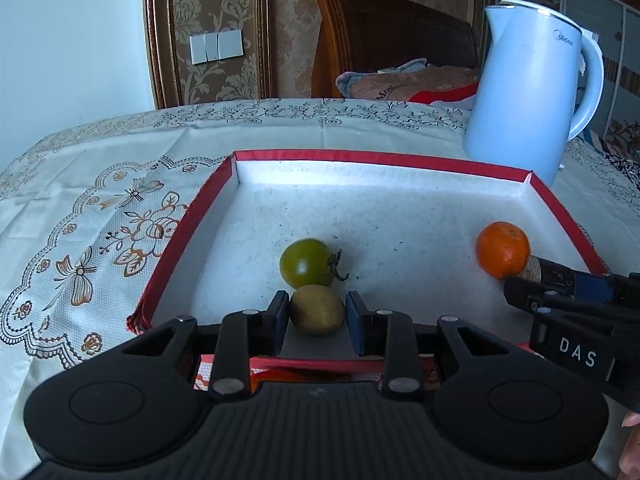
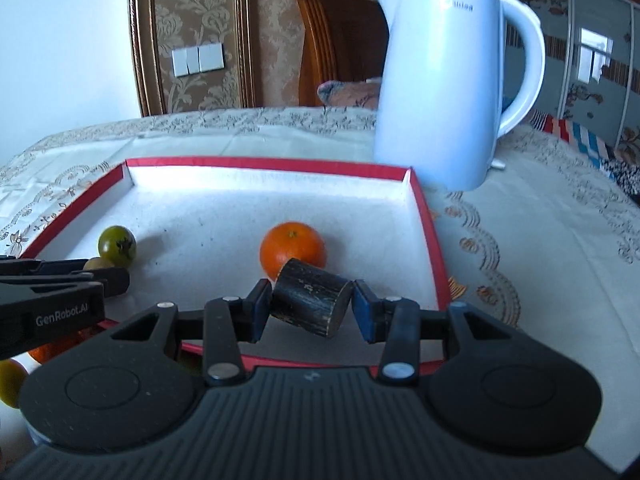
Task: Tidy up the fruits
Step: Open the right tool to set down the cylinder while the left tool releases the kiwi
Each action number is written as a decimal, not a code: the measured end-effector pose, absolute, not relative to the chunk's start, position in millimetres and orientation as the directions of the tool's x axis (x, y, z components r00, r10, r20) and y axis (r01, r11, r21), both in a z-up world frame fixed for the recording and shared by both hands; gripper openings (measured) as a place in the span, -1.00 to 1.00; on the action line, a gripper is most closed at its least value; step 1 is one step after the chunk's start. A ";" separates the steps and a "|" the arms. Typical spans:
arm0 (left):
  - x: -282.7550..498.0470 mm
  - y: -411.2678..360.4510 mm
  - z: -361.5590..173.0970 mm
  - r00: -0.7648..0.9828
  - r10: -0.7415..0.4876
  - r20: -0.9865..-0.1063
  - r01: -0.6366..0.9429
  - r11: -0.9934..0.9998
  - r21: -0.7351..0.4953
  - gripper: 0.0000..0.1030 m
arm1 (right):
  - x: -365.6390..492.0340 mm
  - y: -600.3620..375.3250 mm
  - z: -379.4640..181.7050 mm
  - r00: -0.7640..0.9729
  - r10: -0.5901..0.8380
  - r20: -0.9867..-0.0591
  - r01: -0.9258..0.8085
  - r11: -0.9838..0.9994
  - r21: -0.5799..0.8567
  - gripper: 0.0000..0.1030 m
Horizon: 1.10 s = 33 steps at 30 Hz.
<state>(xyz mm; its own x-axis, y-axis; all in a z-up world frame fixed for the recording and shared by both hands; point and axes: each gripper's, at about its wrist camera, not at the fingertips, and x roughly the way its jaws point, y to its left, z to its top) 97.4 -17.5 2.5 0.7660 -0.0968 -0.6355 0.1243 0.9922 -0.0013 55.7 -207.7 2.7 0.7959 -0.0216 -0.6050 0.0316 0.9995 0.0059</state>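
Note:
A red-rimmed white tray (image 1: 182, 224) (image 2: 430, 236) lies on the table. In it sit a green tomato (image 1: 306, 262) (image 2: 117, 241) and an orange (image 1: 502, 249) (image 2: 292, 246). My left gripper (image 1: 317, 310) is shut on a small yellow-green fruit (image 1: 317, 309), held low over the tray's near side, just in front of the tomato. My right gripper (image 2: 308, 307) is shut on a dark sugarcane piece (image 2: 310, 302) (image 1: 560, 274), held right in front of the orange. Each gripper shows at the edge of the other's view.
A pale blue electric kettle (image 1: 528, 88) (image 2: 452, 88) stands behind the tray's far right corner. The table has a patterned cream cloth (image 1: 80, 208). Near the tray's front edge, an orange fruit (image 2: 46, 352) and a yellow fruit (image 2: 10, 382) show. A bed headboard stands behind.

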 end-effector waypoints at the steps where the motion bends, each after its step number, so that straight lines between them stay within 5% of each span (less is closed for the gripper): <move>1: 98.3 -18.0 2.7 0.766 -0.096 -0.636 0.123 0.992 0.000 -0.41 | 57.2 -208.1 2.0 0.793 -0.022 -0.608 0.033 0.999 0.007 -0.20; 27: 133.4 -27.5 -0.9 0.771 -0.041 -0.636 0.072 0.997 0.023 -0.42 | 105.9 -208.6 -4.1 0.780 -0.065 -0.623 0.083 0.997 0.000 -0.29; 33: 133.0 -29.8 -1.2 0.772 -0.032 -0.635 0.072 0.997 0.037 -0.42 | 104.8 -207.9 -3.3 0.778 -0.045 -0.627 0.072 0.997 0.018 -0.13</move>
